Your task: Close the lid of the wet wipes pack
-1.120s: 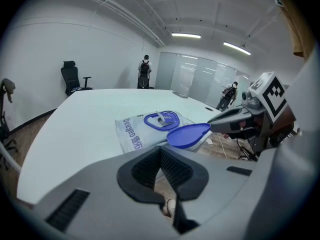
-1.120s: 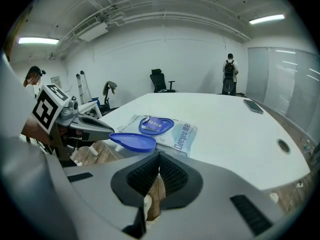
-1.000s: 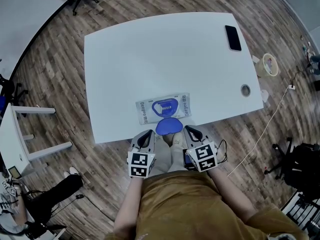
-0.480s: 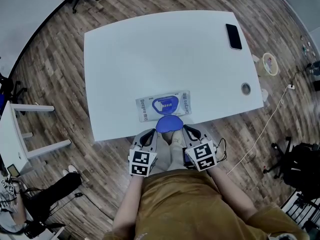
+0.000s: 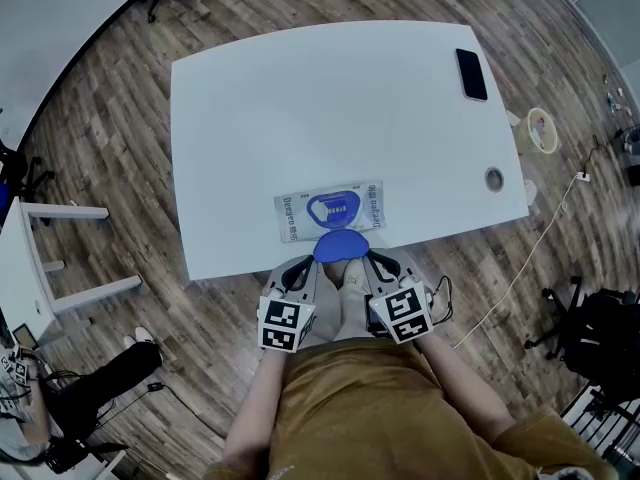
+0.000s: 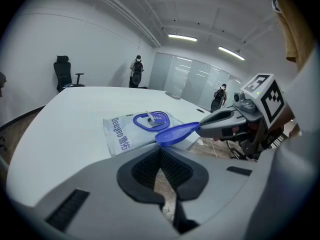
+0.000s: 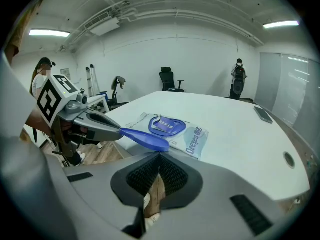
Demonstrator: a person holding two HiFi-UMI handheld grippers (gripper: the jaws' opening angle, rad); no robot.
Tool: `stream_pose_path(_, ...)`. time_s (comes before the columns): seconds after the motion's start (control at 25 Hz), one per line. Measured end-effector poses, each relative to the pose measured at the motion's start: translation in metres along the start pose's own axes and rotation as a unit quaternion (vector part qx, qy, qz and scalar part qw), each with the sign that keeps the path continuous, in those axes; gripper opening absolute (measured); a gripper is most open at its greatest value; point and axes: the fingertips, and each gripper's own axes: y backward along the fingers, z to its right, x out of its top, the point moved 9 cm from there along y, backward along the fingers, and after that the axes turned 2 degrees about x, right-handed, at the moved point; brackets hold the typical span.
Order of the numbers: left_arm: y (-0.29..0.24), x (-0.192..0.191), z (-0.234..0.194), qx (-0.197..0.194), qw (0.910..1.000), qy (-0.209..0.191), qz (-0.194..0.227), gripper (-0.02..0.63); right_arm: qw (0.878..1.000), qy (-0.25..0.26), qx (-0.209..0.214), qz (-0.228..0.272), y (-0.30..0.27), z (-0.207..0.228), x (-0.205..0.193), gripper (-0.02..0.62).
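The wet wipes pack [image 5: 330, 211] lies flat near the front edge of the white table [image 5: 300, 98]. Its blue oval lid [image 5: 338, 246] is open and sticks out over the table edge toward me. The left gripper [image 5: 300, 265] and right gripper [image 5: 376, 261] are both shut and empty. They sit just below the edge, one at each side of the lid. In the left gripper view, beyond the shut left gripper [image 6: 161, 153], the lid [image 6: 175, 133] meets the right gripper's tip [image 6: 215, 120]. From the right gripper [image 7: 159, 155], the lid [image 7: 147, 139] meets the left gripper's tip [image 7: 100, 123].
A black phone [image 5: 471, 74] lies at the table's far right corner, and a round cable hole [image 5: 494, 179] is near the right edge. A second white table [image 5: 25, 268] stands at the left. Wood floor surrounds the table.
Both grippers have edged slightly forward toward the open lid. The pack has not moved.
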Motion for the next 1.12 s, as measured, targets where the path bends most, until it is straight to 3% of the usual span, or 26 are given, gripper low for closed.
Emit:
stream_pose_path(0.52,0.002,0.019,-0.008,-0.006,0.9995,0.015,0.026,0.005,1.000,0.007,0.002,0.012,-0.006,0.003,0.019,0.008)
stream_pose_path(1.12,-0.004,0.042,-0.009,-0.009,0.9985,0.018,0.051,0.005,0.998,-0.037,0.014,0.041,-0.006,0.029,0.037,0.008)
